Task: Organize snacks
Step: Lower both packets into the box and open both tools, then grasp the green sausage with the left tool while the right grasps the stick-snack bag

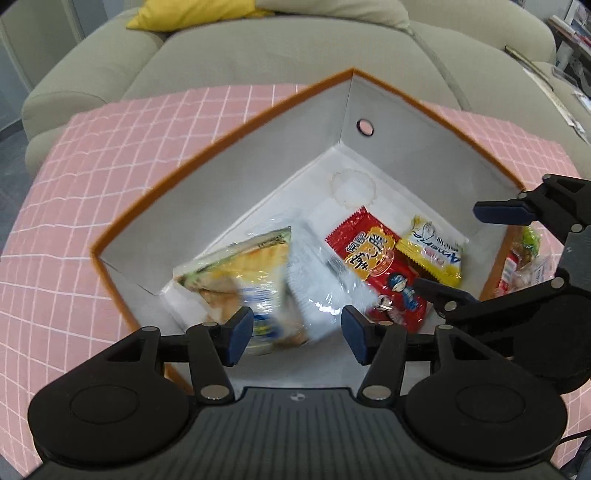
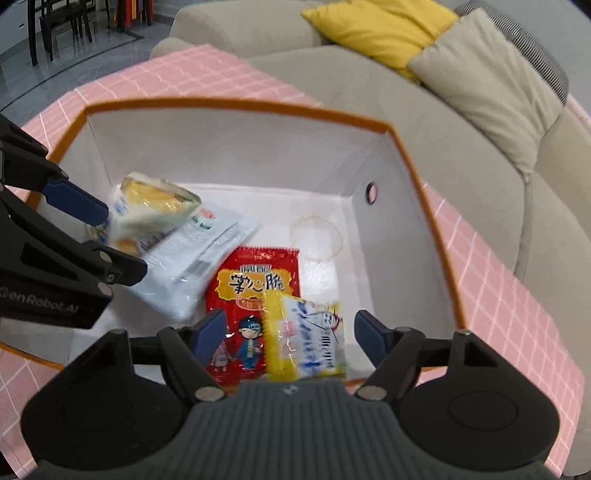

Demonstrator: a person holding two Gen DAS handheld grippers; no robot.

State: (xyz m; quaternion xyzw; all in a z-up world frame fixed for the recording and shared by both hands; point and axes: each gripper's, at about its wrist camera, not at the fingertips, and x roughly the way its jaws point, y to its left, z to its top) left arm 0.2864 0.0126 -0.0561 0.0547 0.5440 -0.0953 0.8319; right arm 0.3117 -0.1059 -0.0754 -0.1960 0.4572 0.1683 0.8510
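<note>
A grey-green sofa [image 1: 288,51] fills the background, with a yellow cushion [image 2: 380,27] and a beige cushion [image 2: 491,81] lying on it. In front of it stands the tabletop [image 1: 74,192], covered by a pink cloth with a white grid. On the cloth sits an open box [image 1: 221,140] with an orange rim and white inner walls; one wall has a small round hole [image 1: 365,127], and a faint ring-shaped stain [image 2: 316,236] marks the floor. Four snacks lie inside the box. The wrapped sandwich [image 1: 240,273] and the white packet [image 1: 321,284] are blurred and overlap at the box's left side, just in front of the left hand-held gripper [image 1: 297,334], whose fingers are spread apart with nothing between them. The red noodle-snack packet [image 2: 251,295] lies flat on the floor beside the white packet, and the small yellow packet [image 2: 306,336] rests partly over its right edge. The right hand-held gripper [image 2: 290,338] hovers over these two, its fingers spread wide and clear of both packets. In the left wrist view more wrapped snacks [image 1: 524,258] show on the cloth outside the box's right wall, partly hidden behind the right hand-held gripper.
</note>
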